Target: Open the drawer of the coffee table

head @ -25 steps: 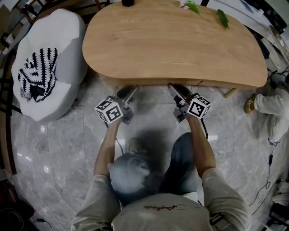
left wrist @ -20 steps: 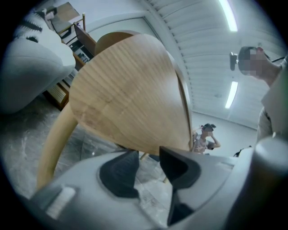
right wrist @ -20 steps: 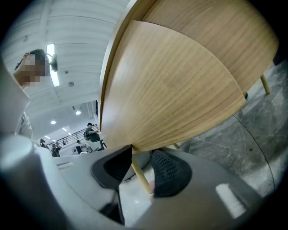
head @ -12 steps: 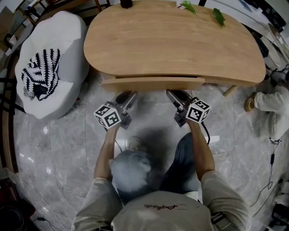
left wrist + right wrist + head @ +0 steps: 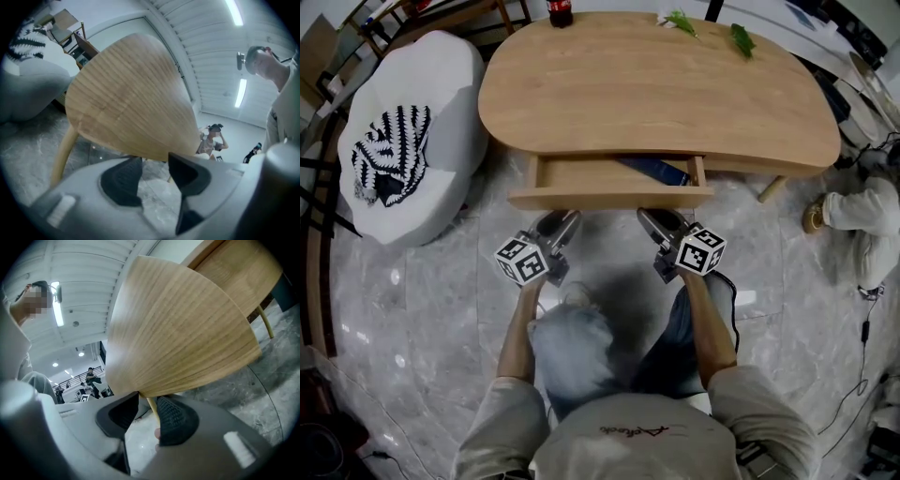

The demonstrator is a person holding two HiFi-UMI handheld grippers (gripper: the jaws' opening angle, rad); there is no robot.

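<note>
The coffee table (image 5: 656,84) has a light wooden top. Its drawer (image 5: 581,173) stands pulled out toward me, and a dark blue flat thing (image 5: 654,170) lies inside it. My left gripper (image 5: 565,217) and right gripper (image 5: 649,217) point level, their tips just under the lower edge of the drawer front (image 5: 609,198). In the left gripper view the wooden front (image 5: 126,93) fills the space above my left gripper (image 5: 154,164), whose jaws are opening, with floor showing between them. In the right gripper view my right gripper (image 5: 147,404) shows a gap below the wood (image 5: 178,329), with nothing pressed on its pads.
A white bean bag (image 5: 441,84) with a black-and-white patterned cloth (image 5: 389,155) sits left of the table. A dark bottle (image 5: 560,11) and green leaves (image 5: 739,37) lie at the table's far edge. A table leg (image 5: 772,187) and a white bundle (image 5: 862,216) are at the right.
The drawer has slid out from under the tabletop toward me, from shut to well open. Both grippers moved back toward me with its front.
</note>
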